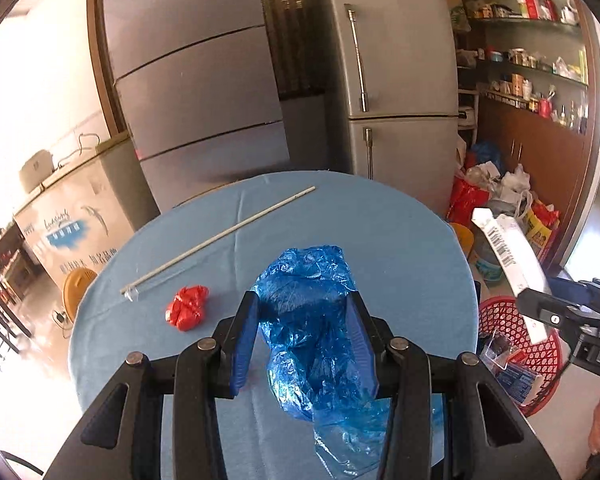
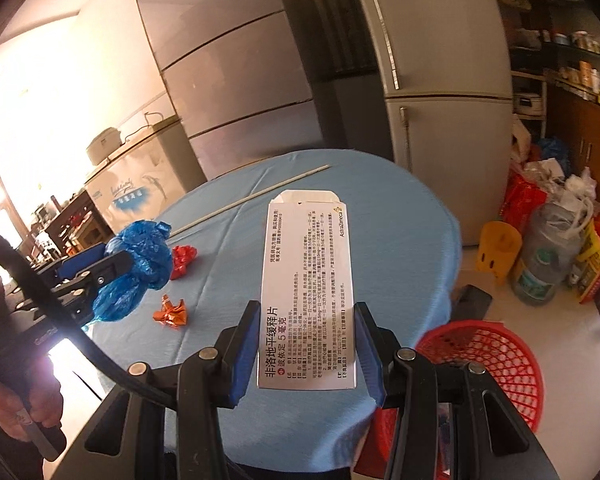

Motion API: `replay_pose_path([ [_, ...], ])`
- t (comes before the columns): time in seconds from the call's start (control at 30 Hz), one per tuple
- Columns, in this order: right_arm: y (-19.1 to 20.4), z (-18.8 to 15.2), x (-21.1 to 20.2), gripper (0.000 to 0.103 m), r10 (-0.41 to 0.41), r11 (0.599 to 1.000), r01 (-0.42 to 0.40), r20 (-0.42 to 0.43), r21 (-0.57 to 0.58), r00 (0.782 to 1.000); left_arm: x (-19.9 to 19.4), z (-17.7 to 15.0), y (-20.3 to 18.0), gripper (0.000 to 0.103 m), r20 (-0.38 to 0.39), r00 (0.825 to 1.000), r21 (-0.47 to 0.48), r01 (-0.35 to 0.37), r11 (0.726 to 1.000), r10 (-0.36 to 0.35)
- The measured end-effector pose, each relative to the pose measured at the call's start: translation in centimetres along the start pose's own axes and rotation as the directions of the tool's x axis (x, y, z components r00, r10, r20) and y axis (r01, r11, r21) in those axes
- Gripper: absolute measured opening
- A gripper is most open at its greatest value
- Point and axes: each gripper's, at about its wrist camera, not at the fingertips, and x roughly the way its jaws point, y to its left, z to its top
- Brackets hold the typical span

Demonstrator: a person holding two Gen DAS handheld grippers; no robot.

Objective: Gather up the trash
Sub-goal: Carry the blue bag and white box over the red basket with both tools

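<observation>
Left tongs (image 1: 304,340) clamp a limp, crushable blue plastic bag (image 1: 312,320); right tongs (image 2: 306,350) pinch a light, stiff medicine box (image 2: 308,292) at its end, beside the red basket (image 2: 496,364).

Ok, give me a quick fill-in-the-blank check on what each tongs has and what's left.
1. The left tongs are shut on a crumpled ____ plastic bag.
2. The right tongs grip a white medicine ____.
3. Beside the table, on the floor, stands a red mesh ____.
4. A long thin ____ lies on the blue tablecloth.

Missing words: blue; box; basket; rod
</observation>
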Motion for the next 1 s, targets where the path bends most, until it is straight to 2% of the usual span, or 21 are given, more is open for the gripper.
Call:
replay_pose_path([
  [0.5, -1.5, -1.0, -4.0, 0.048, -0.047, 0.998, 0.045, 0.056, 0.033, 0.997, -0.9, 0.8, -2.4, 0.045, 0.03, 0.999, 0.04, -0.016, 0.999, 0.014],
  [1.0, -1.6, -1.4, -5.4, 0.048, -0.061, 0.997, 0.058, 0.077, 0.043, 0.995, -1.0, 0.9, -2.5, 0.045, 0.036, 0.999, 0.073, -0.004, 0.997, 0.002],
])
